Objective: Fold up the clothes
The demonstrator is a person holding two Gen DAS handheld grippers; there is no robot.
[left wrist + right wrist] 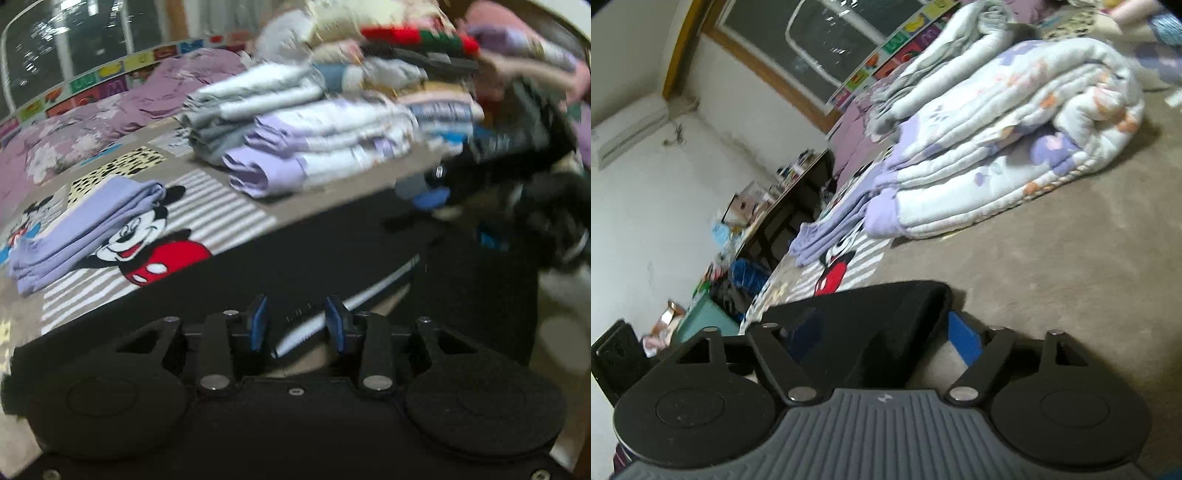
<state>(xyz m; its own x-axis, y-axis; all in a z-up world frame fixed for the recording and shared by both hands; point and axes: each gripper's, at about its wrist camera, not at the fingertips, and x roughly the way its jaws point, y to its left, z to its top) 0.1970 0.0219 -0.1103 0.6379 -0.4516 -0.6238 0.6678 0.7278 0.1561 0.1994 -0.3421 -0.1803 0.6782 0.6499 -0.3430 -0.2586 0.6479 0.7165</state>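
A black garment point(332, 251) with a white stripe lies spread over the near part of the bed. My left gripper point(297, 321) hovers low over its near edge. The blue pads point(258, 321) stand apart, and the white stripe runs through the gap between them. My right gripper point(432, 195) shows as a blur at the garment's far right corner. In the right wrist view, a fold of the black garment point(871, 332) lies across the right gripper point(884, 328). It hides the left finger, and the jaws stand wide apart. The right blue pad point(964, 339) is bare.
A folded lilac garment point(85, 229) rests on the Mickey Mouse blanket point(147, 251). A folded floral quilt point(314, 155) and a tall pile of clothes point(406, 74) fill the back of the bed. Bare beige bedding point(1052, 277) lies right of the garment. A cluttered desk point(790, 199) stands by the wall.
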